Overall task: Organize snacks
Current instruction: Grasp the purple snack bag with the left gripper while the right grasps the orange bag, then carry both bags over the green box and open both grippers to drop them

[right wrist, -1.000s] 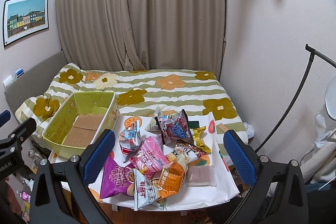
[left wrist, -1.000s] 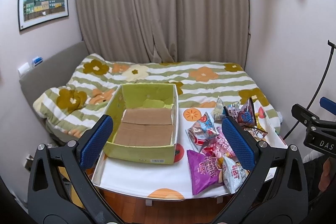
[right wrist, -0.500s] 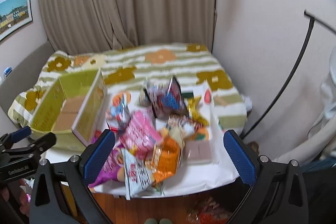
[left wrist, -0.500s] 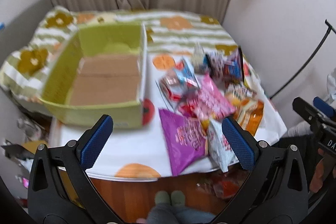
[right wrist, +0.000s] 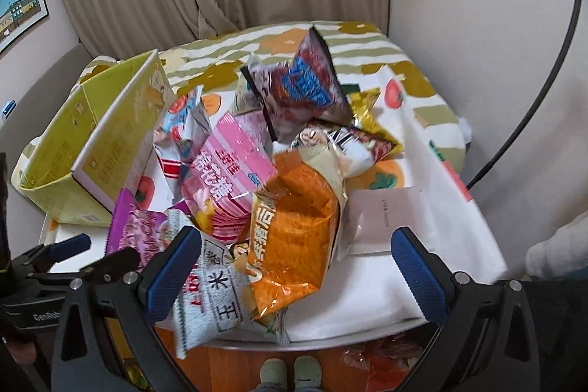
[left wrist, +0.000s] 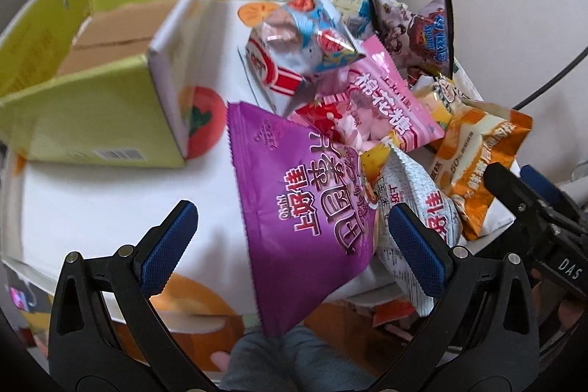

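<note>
A heap of snack bags lies on the white table (left wrist: 110, 201). In the left wrist view a purple bag (left wrist: 305, 208) hangs over the near edge, between the pads of my open left gripper (left wrist: 292, 245), which hovers over it. Beside it lie a white-grey bag (left wrist: 415, 208), a pink bag (left wrist: 382, 101) and an orange bag (left wrist: 477, 157). The empty green cardboard box (left wrist: 84, 68) stands at the left. My right gripper (right wrist: 294, 267) is open above the orange bag (right wrist: 294, 237) and the white-grey bag (right wrist: 217, 304). The other gripper (right wrist: 66, 256) shows at the lower left of the right wrist view.
A dark red-blue bag (right wrist: 301, 87) stands propped at the back of the heap, with a gold wrapper (right wrist: 367, 112) beside it. A flat white packet (right wrist: 382, 219) lies at the right. A bed with a flowered striped cover (right wrist: 352, 39) lies behind the table. The person's feet (right wrist: 290, 370) stand below the table edge.
Both grippers have come forward and down from a far view of the room to just over the snack heap. Both have stayed open.
</note>
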{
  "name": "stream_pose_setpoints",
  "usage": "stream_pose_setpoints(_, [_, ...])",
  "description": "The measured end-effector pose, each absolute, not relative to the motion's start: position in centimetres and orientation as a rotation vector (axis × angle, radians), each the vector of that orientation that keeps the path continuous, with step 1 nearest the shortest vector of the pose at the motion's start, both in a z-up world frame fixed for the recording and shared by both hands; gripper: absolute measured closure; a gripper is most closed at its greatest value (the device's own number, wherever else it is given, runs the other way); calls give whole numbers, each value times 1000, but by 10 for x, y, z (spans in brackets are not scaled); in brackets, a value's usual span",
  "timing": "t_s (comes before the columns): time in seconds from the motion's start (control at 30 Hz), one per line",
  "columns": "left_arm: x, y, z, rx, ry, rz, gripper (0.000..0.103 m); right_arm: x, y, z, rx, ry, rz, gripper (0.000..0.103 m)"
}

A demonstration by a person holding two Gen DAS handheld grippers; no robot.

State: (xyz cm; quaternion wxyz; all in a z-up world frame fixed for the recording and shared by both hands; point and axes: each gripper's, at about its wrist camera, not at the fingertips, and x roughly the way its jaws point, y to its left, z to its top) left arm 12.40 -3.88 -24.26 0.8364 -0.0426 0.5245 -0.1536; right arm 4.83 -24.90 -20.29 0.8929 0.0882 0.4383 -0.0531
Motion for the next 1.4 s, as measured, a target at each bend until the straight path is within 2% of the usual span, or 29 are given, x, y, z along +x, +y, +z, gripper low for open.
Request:
stream_pose_setpoints(0.13, [131, -44, -261, -130, 1152, -330, 2, 58, -252, -221, 194, 927, -77, 2])
stream_pose_setpoints(0.23, [134, -47, -268, -143, 1163, -323, 9, 65, -252, -229, 199, 937, -51, 10])
stream_pose_setpoints(0.3, [136, -49, -270, -160, 1165, -335, 18, 69, -253, -233, 201, 934, -38, 15])
stream_pose_setpoints(0.37, [136, -51, -271, -157, 1165, -335, 23, 73, -255, -237, 204, 944, -27, 18])
stream_pose_setpoints(0.47, [135, -53, -268, -143, 1152, -340, 39, 76, -259, -242, 220, 956, -15, 25])
stream_pose_setpoints(0.6, [133, -55, -263, -109, 1137, -324, 46, 79, -261, -246, 231, 966, -12, 34])
stream_pose_setpoints(0.73, [128, -53, -257, -85, 1119, -304, 48, 81, -265, -247, 245, 971, -3, 45])
stream_pose_setpoints(0.83, [125, -51, -250, -79, 1103, -293, 48, 79, -266, -245, 245, 972, 1, 47])
stream_pose_setpoints(1.07, [116, -51, -229, -41, 1053, -273, 48, 69, -270, -232, 252, 948, 5, 48])
stream_pose_setpoints(1.4, [98, -46, -167, -38, 946, -228, 48, 61, -282, -187, 210, 883, 11, 48])
